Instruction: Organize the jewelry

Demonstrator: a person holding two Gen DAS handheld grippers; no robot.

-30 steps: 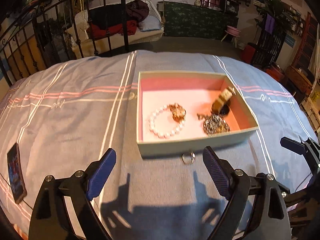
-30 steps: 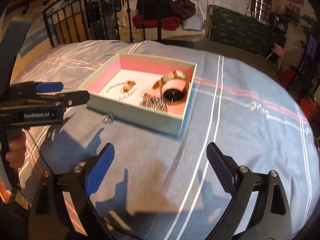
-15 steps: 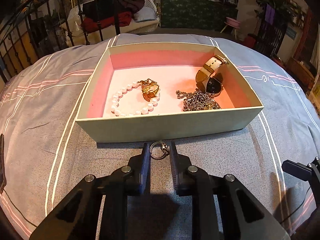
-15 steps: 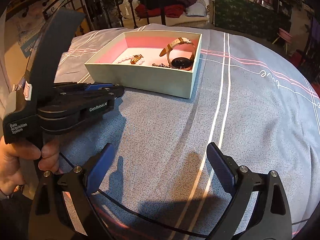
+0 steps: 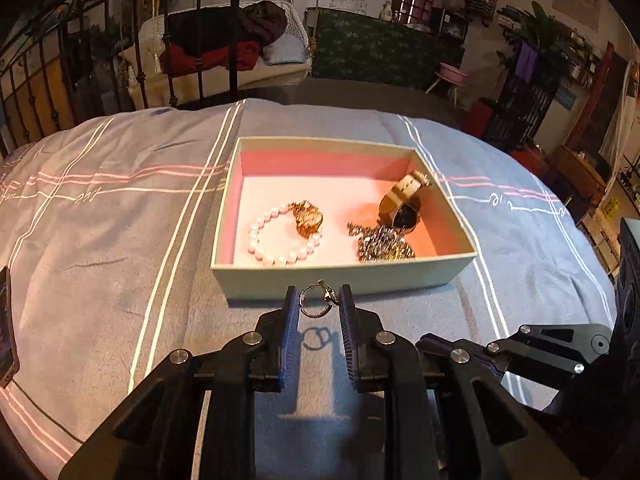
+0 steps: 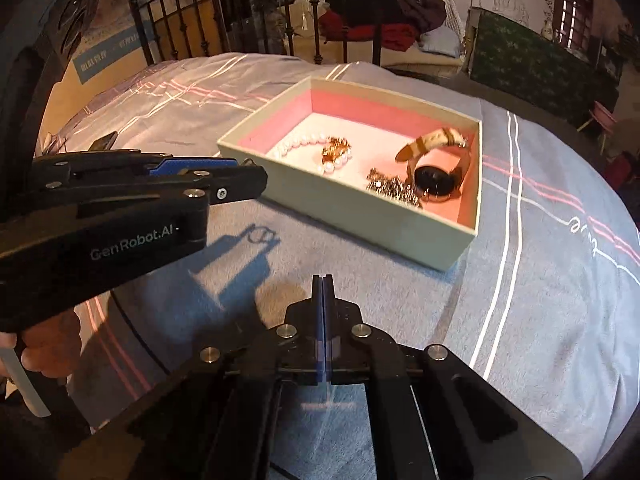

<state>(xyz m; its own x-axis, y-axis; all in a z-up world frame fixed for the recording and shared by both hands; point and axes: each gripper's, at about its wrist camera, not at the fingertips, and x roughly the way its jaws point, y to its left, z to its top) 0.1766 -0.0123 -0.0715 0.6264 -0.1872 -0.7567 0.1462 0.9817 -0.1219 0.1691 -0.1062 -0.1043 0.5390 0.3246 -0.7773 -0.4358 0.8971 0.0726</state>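
Our left gripper [image 5: 319, 300] clamps one ring [image 5: 316, 300] above the bedspread [image 5: 120, 260]; our right gripper [image 6: 322, 284] is closed, empty. Four pieces fill one box [image 5: 340, 276].

**Right tool closed above the bedspread**

The right tool [image 6: 322, 292] hovers with blue pads pressed together, empty. Ahead, the box [image 6: 404, 222] holds a pearl bracelet [image 6: 301, 145] and watch [image 6: 436, 172]. The left tool [image 6: 224, 178] reaches in beside it.

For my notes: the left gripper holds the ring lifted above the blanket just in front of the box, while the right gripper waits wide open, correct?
Not quite: the right gripper is shut and empty, as the right wrist view shows. The left gripper does hold the ring before the box.
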